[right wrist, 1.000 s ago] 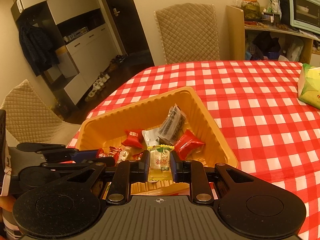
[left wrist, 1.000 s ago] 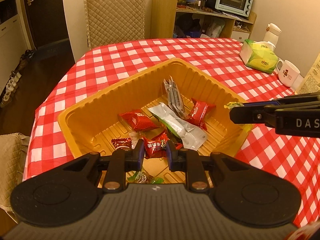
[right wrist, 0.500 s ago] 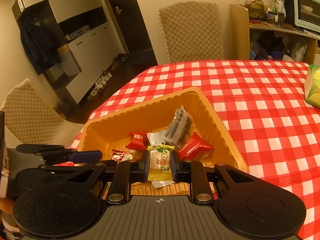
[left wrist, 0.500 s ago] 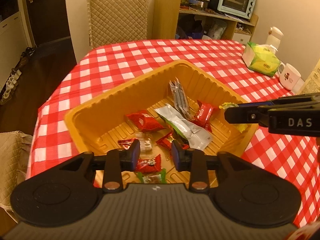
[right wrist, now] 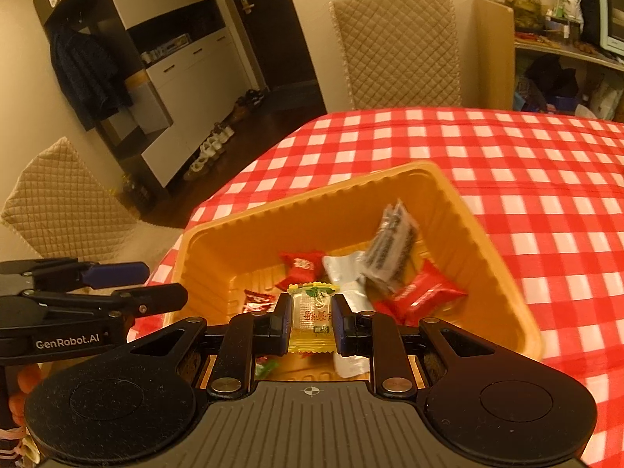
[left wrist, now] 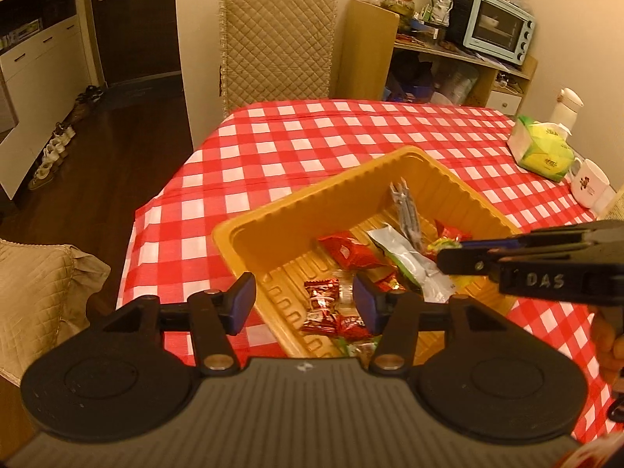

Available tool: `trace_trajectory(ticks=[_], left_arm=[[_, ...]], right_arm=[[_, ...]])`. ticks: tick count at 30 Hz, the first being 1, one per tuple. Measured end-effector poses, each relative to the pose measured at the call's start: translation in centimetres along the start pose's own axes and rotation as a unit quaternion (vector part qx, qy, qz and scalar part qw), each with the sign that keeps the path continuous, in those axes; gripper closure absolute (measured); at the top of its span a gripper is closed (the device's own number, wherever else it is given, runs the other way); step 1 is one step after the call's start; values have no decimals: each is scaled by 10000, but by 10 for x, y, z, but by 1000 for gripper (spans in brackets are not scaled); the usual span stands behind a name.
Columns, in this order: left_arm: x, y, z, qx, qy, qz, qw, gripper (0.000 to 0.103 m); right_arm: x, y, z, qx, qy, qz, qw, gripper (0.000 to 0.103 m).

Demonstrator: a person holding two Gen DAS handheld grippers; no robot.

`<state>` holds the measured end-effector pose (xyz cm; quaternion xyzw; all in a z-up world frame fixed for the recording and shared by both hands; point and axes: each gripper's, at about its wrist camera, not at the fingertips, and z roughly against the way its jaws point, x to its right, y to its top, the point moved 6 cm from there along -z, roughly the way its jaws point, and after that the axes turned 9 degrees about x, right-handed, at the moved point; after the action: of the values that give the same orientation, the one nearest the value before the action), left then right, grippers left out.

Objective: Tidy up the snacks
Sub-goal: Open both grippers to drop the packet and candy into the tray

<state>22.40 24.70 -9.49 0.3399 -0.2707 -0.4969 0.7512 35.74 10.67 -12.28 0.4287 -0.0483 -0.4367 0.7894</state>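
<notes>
A yellow tray (left wrist: 241, 249) sits at the near corner of a table under a red-checked cloth (left wrist: 312, 136), set askew so one corner points toward the cameras. Its ribbed walls rise well above the snacks inside.

The left gripper (left wrist: 304, 296) hangs over the tray's near wall with its jaws opening and nothing between them; its left finger stands outside the wall, over the cloth, its right finger over the tray floor. Below the gap lie small red candies (left wrist: 321, 298).

The right gripper (right wrist: 311, 314) is clamped narrow on a yellow candy (right wrist: 312, 312), held upright above the tray's near edge.

In the tray, a red packet (left wrist: 349, 251) lies toward the middle, a silver pouch (left wrist: 405, 261) beside it, and a grey striped packet (right wrist: 390, 249) leans on the far right wall. Another red packet (right wrist: 425, 292) lies near the right wall.

The far half of the tray floor is bare. Beyond the tray the cloth is open up to a chair (left wrist: 277, 43); a tissue pack (left wrist: 542, 148) and a mug (left wrist: 589, 185) stand at the far right edge.
</notes>
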Motion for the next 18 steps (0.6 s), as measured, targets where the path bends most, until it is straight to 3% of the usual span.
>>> trace_trajectory(ticks=[15,18], left_arm=[[-17,3,3,50,-6,28,10000,45],[-18,2,6,37,-25,43,10000,45]], right_arm=[[-14,1,-29,22,-16,-131,9999,81],[-13,3,-28,12,-12,-249,9997,77]])
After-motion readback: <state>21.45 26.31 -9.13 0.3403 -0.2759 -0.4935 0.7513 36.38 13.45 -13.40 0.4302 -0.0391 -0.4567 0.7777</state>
